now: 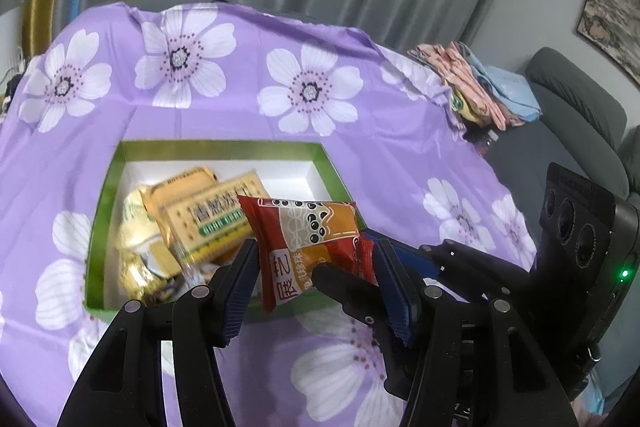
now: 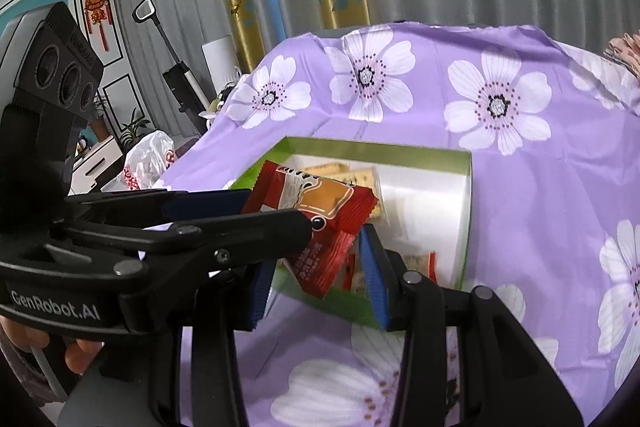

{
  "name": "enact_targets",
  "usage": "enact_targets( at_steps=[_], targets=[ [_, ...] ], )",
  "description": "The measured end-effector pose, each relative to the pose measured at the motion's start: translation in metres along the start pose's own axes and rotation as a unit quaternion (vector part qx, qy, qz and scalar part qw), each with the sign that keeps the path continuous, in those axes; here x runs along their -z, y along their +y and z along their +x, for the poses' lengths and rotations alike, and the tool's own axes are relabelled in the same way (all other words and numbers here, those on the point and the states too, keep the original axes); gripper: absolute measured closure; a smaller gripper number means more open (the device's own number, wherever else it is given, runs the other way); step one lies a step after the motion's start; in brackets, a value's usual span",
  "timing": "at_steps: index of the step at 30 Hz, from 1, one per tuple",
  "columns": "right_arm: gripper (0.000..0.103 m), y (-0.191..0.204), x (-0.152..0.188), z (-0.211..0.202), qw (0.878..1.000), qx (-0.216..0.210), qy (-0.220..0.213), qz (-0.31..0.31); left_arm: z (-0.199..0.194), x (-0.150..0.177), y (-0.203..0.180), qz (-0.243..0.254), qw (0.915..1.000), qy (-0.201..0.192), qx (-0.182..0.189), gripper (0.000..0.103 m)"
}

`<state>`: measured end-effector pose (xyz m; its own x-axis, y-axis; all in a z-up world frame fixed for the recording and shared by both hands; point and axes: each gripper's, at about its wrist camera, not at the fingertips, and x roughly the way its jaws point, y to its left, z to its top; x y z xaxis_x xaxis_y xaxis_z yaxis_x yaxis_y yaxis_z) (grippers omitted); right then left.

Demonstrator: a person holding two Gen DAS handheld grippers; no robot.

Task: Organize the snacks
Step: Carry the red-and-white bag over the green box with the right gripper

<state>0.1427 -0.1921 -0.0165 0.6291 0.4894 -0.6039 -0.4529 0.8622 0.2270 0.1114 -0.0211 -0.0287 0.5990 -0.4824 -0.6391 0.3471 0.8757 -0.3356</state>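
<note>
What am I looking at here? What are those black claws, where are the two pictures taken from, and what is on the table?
There is no robot here. A person holds a hand tool in each hand, each with two black fingers, and each tool carries a wide-angle camera that looks along its fingers. One picture comes from the left gripper, the other from the right gripper, so each also shows the other tool reaching in from the side.

The table is covered by a purple flowered cloth. On it stands an open green box that already holds yellow snack packets.

A red snack packet hangs above the near edge of the box, between the fingers of both tools. I cannot tell which one really grips it.
</note>
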Motion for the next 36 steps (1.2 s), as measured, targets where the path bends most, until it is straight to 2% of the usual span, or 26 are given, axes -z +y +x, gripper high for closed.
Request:
enact_targets(
  at_steps=[11,36],
  targets=[
    [0.061,-0.004,-0.012,0.029,1.0,-0.006,0.012,0.002,0.013,-0.013,0.021,-0.007,0.9999,0.003,-0.007,0.045],
    [0.06,-0.009,-0.015,0.081,0.997,0.003,0.07,0.007,0.048,-0.013,0.062,-0.055,0.9977,0.04,-0.006,0.045]
  ],
)
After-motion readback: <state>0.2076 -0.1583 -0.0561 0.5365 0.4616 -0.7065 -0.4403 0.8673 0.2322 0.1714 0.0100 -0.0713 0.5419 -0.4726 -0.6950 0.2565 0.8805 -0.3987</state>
